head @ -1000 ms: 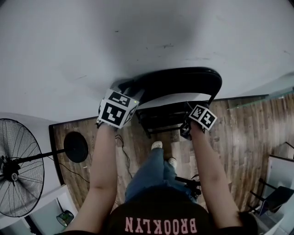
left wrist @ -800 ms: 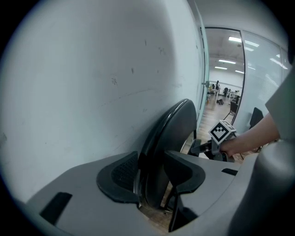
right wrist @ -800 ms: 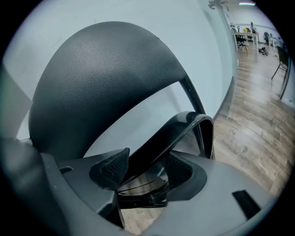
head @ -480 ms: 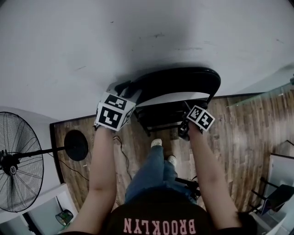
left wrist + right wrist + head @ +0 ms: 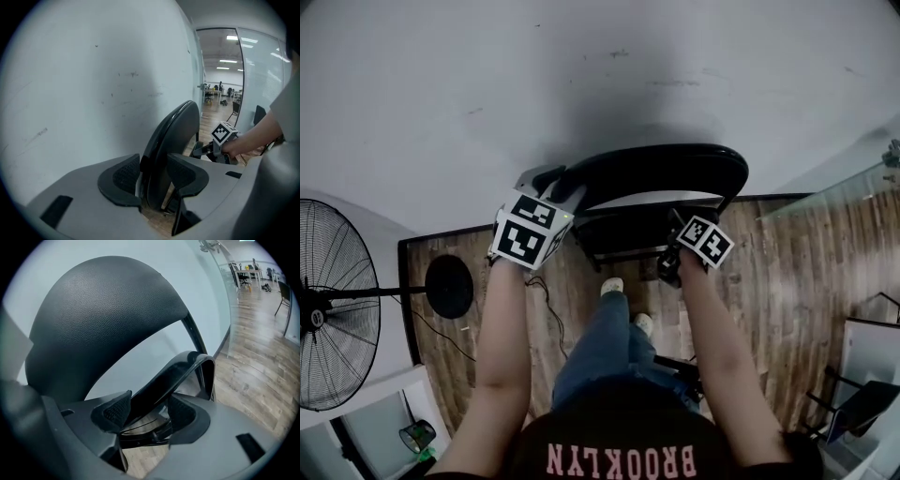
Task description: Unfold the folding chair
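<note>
Head view shows both arms carried slightly left with the folding chair (image 5: pixel 656 169). The left hand-held gripper (image 5: pixel 154 174) is clamped on its backrest (image 5: pixel 171 136) and the right hand-held gripper (image 5: pixel 147 411) on the seat rim (image 5: pixel 176 373). The chair still looks folded by the wall (image 5: pixel 581 75), so this is probably repositioning, with no unfolding yet.

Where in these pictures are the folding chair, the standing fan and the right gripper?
folding chair (image 5: pixel 666 167): head view, on its black backrest.
standing fan (image 5: pixel 337 281): head view, on its wire grille.
right gripper (image 5: pixel 150 412): right gripper view, midway between its fingertips.
</note>
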`<state>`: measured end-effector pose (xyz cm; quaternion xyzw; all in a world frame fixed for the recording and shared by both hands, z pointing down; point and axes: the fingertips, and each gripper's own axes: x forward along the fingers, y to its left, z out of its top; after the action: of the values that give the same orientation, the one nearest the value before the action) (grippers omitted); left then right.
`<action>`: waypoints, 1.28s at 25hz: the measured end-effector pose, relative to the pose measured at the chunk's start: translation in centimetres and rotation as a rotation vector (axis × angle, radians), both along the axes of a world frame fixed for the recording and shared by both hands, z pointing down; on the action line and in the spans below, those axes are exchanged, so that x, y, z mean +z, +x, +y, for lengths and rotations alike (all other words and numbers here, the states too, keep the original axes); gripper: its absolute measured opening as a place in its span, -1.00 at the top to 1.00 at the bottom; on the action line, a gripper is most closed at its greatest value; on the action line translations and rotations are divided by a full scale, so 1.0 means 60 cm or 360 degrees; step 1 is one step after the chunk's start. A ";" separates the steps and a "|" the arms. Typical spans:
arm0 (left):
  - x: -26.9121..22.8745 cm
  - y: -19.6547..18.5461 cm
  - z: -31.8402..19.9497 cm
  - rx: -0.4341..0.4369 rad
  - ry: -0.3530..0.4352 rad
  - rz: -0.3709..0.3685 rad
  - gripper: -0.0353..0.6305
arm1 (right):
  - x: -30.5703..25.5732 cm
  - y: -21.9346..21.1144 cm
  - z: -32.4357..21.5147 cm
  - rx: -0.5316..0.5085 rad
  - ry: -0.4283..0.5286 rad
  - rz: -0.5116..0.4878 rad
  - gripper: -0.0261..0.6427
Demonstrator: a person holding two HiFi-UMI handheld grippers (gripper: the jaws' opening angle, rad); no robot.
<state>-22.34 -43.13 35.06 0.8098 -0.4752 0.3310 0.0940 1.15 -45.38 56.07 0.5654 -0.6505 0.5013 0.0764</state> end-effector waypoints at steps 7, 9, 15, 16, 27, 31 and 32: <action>-0.007 0.024 0.066 0.0059 -0.0001 -0.0021 0.37 | -0.003 0.017 0.053 -0.0013 -0.0014 -0.0040 0.19; -0.008 0.031 0.083 0.0078 -0.0010 -0.0034 0.37 | -0.003 0.021 0.066 -0.0020 -0.0019 -0.0050 0.19; 0.008 0.055 0.124 0.0156 -0.0040 -0.0293 0.17 | -0.004 0.033 0.105 -0.0044 -0.0003 -0.0069 0.19; 0.013 0.059 0.129 0.0176 -0.0055 -0.0347 0.06 | -0.004 0.035 0.109 -0.0046 0.0000 -0.0072 0.19; -0.006 0.126 0.101 0.0217 0.0007 -0.0371 0.04 | -0.004 0.042 0.136 -0.0079 0.0012 -0.0102 0.19; -0.005 0.127 0.097 0.0167 -0.0005 -0.0408 0.07 | -0.007 0.044 0.138 -0.0093 0.0052 -0.0093 0.19; -0.006 0.127 0.097 0.0166 -0.0008 -0.0410 0.07 | -0.008 0.044 0.140 -0.0100 0.0077 -0.0086 0.19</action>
<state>-14.74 -37.32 34.72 0.7840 -0.4397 0.4378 0.0170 3.79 -37.00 55.58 0.5327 -0.6817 0.4979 0.0606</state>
